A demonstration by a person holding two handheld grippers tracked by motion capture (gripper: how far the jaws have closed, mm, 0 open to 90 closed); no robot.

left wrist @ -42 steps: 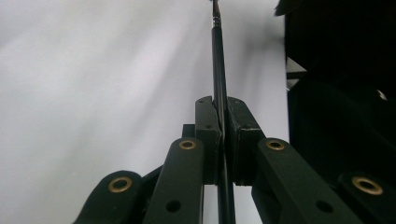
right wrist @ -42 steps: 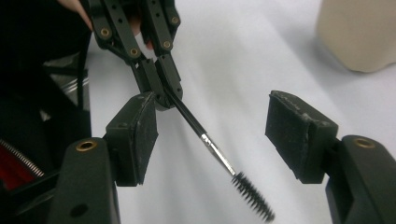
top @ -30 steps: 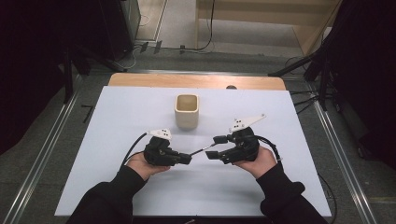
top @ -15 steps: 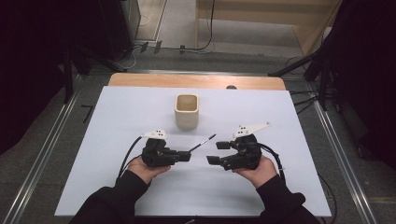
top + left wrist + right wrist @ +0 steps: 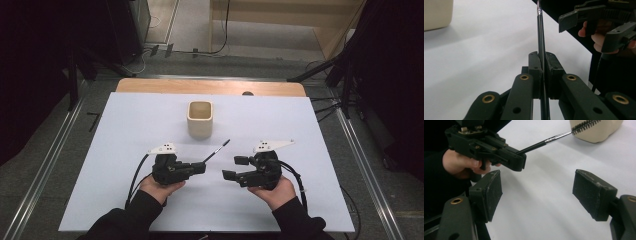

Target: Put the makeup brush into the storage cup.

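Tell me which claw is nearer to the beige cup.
Left. The left claw sits just below the beige cup, shut on a thin brush whose tip points up toward it. The right claw, open and empty, lies farther off to the cup's lower right.

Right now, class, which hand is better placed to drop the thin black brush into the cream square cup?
Left. Its tongs are shut on the thin black brush, whose tip points towards the cream square cup; the right tongs are open and hold nothing.
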